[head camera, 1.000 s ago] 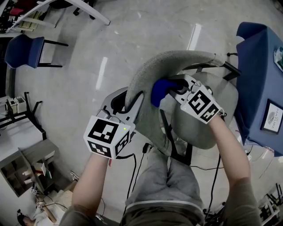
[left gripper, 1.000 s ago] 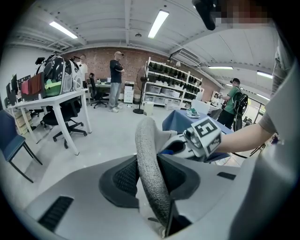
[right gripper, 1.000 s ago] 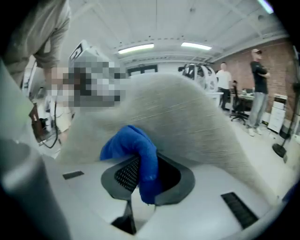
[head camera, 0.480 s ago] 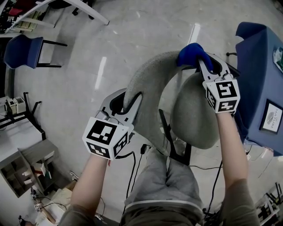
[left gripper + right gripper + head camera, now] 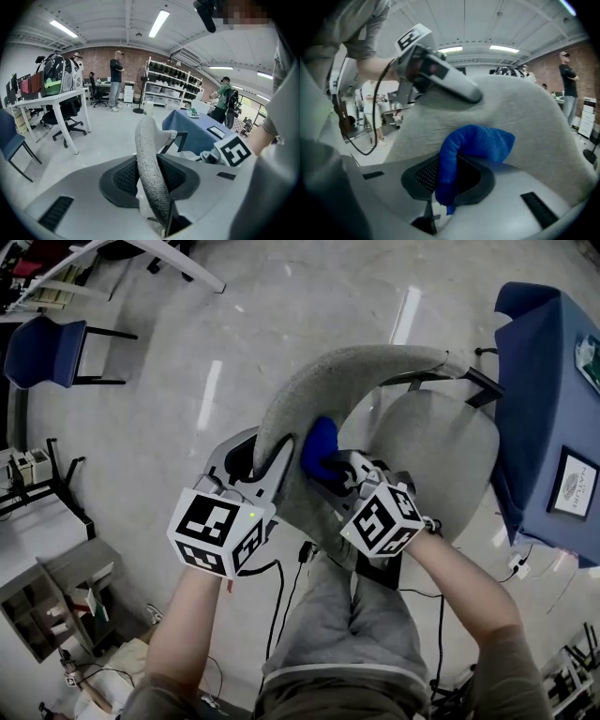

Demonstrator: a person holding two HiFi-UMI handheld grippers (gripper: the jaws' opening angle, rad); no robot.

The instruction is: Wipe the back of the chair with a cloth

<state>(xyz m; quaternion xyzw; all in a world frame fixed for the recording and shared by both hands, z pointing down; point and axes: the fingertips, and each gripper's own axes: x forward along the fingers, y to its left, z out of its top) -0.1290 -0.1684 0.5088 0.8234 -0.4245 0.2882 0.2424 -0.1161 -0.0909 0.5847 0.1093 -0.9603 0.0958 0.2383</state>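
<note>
Two hand-held grippers work on a grey upholstered office chair seen from steeply above, over a pale polished floor (image 5: 187, 427). At the far left a dark blue chair (image 5: 47, 348) stands well apart from the action, with a low shelf unit (image 5: 52, 601) at the near left. The left hand-held gripper (image 5: 266, 461) comes next: its jaws stand partly open and are closed on the left edge of the chair back (image 5: 347, 371), whose thick fabric rim fills the gap between the two pads. From that grip the chair back curves away to the far right as an arched grey band. Just right of the left hand-held gripper, the blue cloth (image 5: 319, 446) lies bunched against the grey fabric of the chair back, near its left end. The right hand-held gripper (image 5: 333, 468) has the cloth pinched between its jaws, which are drawn in on it; the cloth's folded top bulges out past the jaw tips and touches the upholstery. Further right sits the chair's rounded grey seat (image 5: 441, 465), beside the right forearm. At the right edge stands a desk (image 5: 544, 399) draped in dark blue cloth, carrying a framed card (image 5: 574, 486) near its near end.
</note>
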